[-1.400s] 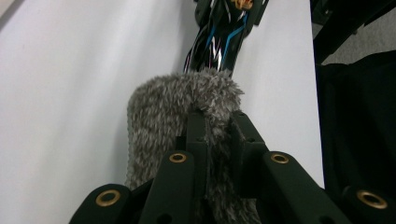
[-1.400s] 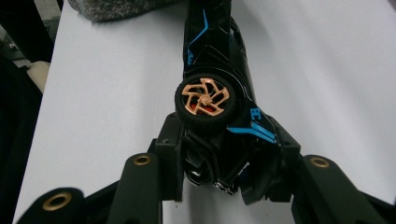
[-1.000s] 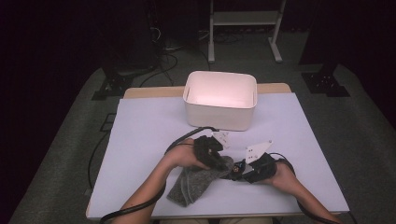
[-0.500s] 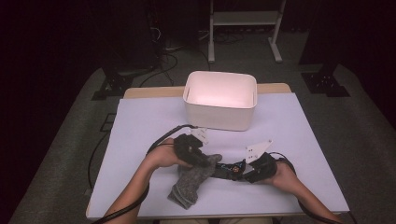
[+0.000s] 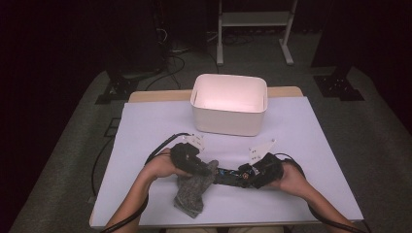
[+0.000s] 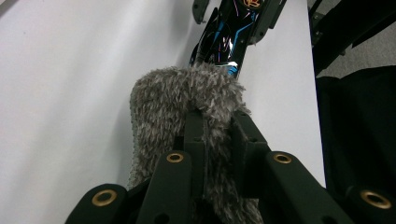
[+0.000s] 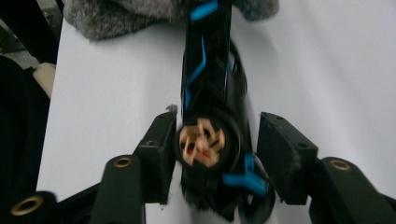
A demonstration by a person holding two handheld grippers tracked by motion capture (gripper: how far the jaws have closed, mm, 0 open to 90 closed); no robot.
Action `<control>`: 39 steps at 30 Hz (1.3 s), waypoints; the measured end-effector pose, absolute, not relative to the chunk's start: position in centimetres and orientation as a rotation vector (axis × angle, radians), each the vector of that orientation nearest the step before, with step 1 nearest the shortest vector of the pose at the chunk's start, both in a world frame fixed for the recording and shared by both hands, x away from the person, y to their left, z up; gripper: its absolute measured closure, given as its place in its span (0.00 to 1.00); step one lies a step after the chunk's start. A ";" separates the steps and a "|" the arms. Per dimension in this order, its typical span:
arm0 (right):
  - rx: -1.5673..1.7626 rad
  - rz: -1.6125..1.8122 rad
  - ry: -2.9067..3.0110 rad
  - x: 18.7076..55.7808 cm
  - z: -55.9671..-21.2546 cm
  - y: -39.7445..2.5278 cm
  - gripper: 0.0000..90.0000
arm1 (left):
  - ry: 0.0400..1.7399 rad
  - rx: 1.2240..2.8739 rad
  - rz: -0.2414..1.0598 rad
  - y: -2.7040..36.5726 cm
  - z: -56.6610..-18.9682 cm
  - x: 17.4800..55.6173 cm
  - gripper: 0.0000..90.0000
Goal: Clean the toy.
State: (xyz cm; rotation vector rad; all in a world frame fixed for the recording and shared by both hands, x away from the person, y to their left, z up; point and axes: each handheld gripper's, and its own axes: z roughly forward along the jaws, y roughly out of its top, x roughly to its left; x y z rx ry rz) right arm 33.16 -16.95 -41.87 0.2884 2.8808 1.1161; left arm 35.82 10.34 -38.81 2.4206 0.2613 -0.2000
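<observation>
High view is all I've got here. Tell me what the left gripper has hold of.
Observer: The left gripper is shut on the grey fuzzy cloth; pile bulges out between its jaws.
Operator: Now report the right gripper's jaws.
Observer: The right gripper is open. Its jaws stand on either side of the black watch; the left pad is close against the case, the right pad stands clear of it.
Operator: Describe that watch.
Observer: Its band carries blue line markings, and the round face has a gold and red emblem.
Operator: Say where the band's far end goes.
Observer: It runs up to the cloth's edge, close to the left gripper's jaws.
</observation>
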 end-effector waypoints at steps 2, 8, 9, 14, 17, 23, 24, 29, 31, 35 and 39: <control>0.285 1.098 2.887 33.2 -41.6 -16.5 0.50 | 0.266 2.415 -0.202 10.3 -38.8 35.8 0.87; 0.219 0.932 2.952 33.7 -41.1 -12.6 0.51 | 0.262 2.396 -0.209 10.4 -39.0 35.6 0.87; 0.206 0.915 2.960 33.8 -41.1 -12.2 0.52 | 0.259 2.393 -0.208 10.4 -39.0 35.7 0.87; 0.176 0.842 2.984 34.0 -41.3 -10.7 0.60 | 0.248 2.386 -0.213 10.4 -39.1 35.5 0.87; 0.161 0.829 2.974 34.0 -41.2 -10.7 0.61 | 0.246 2.374 -0.224 10.6 -39.2 35.6 0.87; 0.180 0.842 2.977 33.7 -41.2 -12.0 0.62 | 0.249 2.359 -0.240 10.6 -39.8 35.4 0.87; 0.181 0.841 2.976 33.7 -41.2 -12.2 0.62 | 0.246 2.359 -0.244 10.5 -39.9 35.4 0.87; 0.197 0.842 2.985 33.6 -41.2 -12.7 0.62 | 0.221 2.346 -0.269 9.8 -40.1 35.4 0.88; 0.202 0.883 2.979 33.5 -41.2 -12.8 0.62 | 0.222 2.333 -0.275 9.8 -39.8 35.5 0.89; 0.218 0.948 2.962 33.7 -41.0 -12.7 0.63 | 0.223 2.329 -0.251 10.3 -38.8 35.7 0.89; 0.236 1.082 2.923 34.5 -40.6 -11.6 0.63 | 0.233 2.337 -0.186 11.6 -36.3 35.9 0.89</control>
